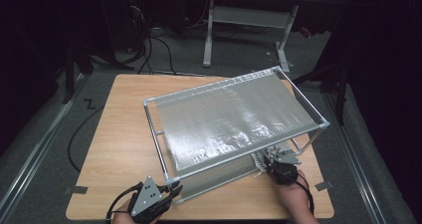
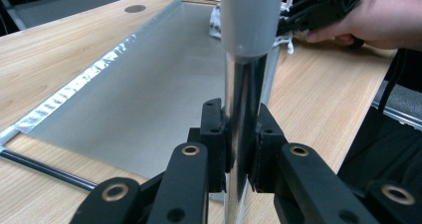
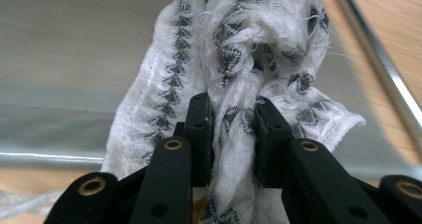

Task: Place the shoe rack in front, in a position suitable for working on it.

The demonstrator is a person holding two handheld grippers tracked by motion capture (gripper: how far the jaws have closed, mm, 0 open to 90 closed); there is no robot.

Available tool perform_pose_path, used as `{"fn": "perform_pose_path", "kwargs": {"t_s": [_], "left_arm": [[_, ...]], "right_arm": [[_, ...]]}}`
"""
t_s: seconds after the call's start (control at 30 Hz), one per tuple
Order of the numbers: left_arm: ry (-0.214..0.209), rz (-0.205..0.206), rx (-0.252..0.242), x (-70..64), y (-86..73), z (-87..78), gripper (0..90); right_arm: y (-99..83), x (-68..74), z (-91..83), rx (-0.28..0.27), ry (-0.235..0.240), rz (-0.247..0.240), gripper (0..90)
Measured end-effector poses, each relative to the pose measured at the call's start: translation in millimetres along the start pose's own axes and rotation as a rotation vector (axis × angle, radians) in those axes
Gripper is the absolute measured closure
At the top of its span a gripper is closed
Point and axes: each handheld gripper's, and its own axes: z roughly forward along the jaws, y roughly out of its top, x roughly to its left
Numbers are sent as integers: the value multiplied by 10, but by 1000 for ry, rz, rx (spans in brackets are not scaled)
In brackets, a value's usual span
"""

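The left gripper (image 1: 175, 189) is held low at the near left, its jaws closed tight. The right gripper (image 1: 267, 158) is held at the near right by a hand (image 1: 293, 196), its jaws likewise pressed together, pointing away from the person.

A two-tier rack (image 1: 234, 117) stands right of centre on the table (image 1: 119, 134). A cloth (image 1: 260, 160) lies at its lower-right edge (on the lower shelf), a desk frame (image 1: 246, 20) at top centre.
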Motion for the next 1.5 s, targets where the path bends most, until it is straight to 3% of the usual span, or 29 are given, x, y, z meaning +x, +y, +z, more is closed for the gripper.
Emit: {"fn": "perform_pose_path", "kwargs": {"t_s": [0.03,0.1,0.2,0.23,0.3,0.47,0.6,0.93,1.13,1.3,1.5], "left_arm": [[0,0,0,0,0,1,797],[-3,-3,-2,3,-1,1,798],[-3,-3,-2,3,-2,2,798],[-4,-3,-2,4,-2,2,798],[-5,-4,-3,4,-3,3,798],[-3,-4,-1,2,-1,2,797],[-3,-5,-2,2,-2,4,797],[-3,-2,-1,2,-1,5,797],[-1,-3,2,1,0,4,798],[-1,1,2,0,-1,3,797],[5,4,5,-7,2,0,796]], "right_arm": [[22,120,-2,-3,28,-20,723],[30,165,-5,-4,34,-30,723],[62,363,-12,-13,74,-70,724],[91,526,-22,-18,105,-100,724],[101,581,-24,-21,116,-108,724],[174,954,-40,-36,180,-178,726],[219,1160,-47,-41,211,-194,729],[315,1720,-133,-63,356,-271,723],[382,2140,-176,-80,453,-297,724],[378,2257,-216,-95,475,-318,731],[380,2183,-197,-86,468,-313,733]]}}
